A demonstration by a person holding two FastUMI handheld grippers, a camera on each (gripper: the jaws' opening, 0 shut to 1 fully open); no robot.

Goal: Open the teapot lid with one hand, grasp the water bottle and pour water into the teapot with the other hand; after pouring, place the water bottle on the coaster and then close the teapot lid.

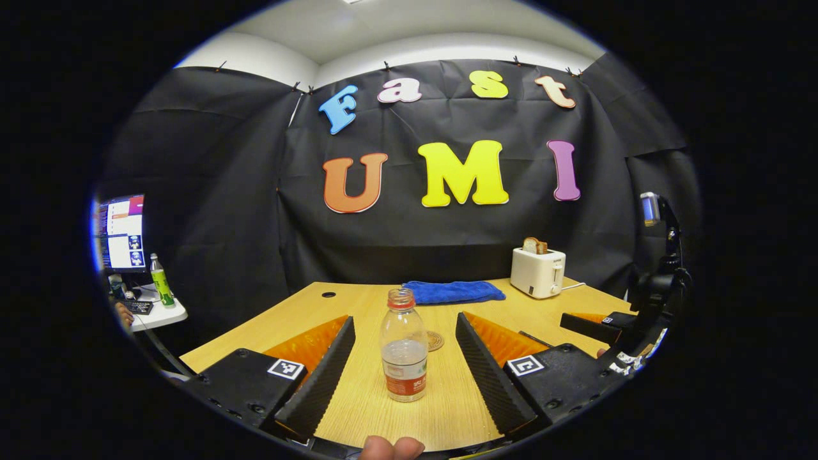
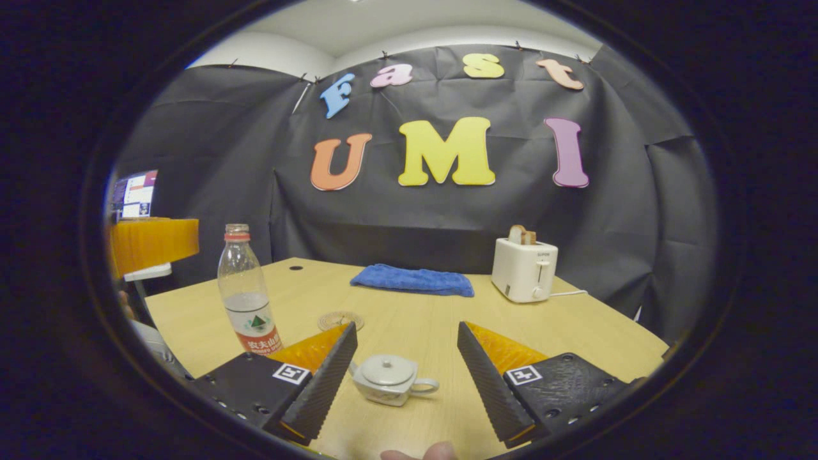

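In the left gripper view, the left gripper is wide open, holding nothing; the water bottle stands uncapped between its fingers, untouched, with the coaster just behind.

In the right gripper view, the right gripper is spread wide and empty; the teapot sits between its fingers, its lid on.

Clear plastic bottle, glossy ceramic teapot, matt wood-grain table, fuzzy cloth.

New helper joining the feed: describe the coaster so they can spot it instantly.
Start at the wooden table and its blue towel near the back wall. Nearer the camera lies the coaster, just right of the bottle. It is the only flat, round, patterned disc; the teapot stands nearer still.
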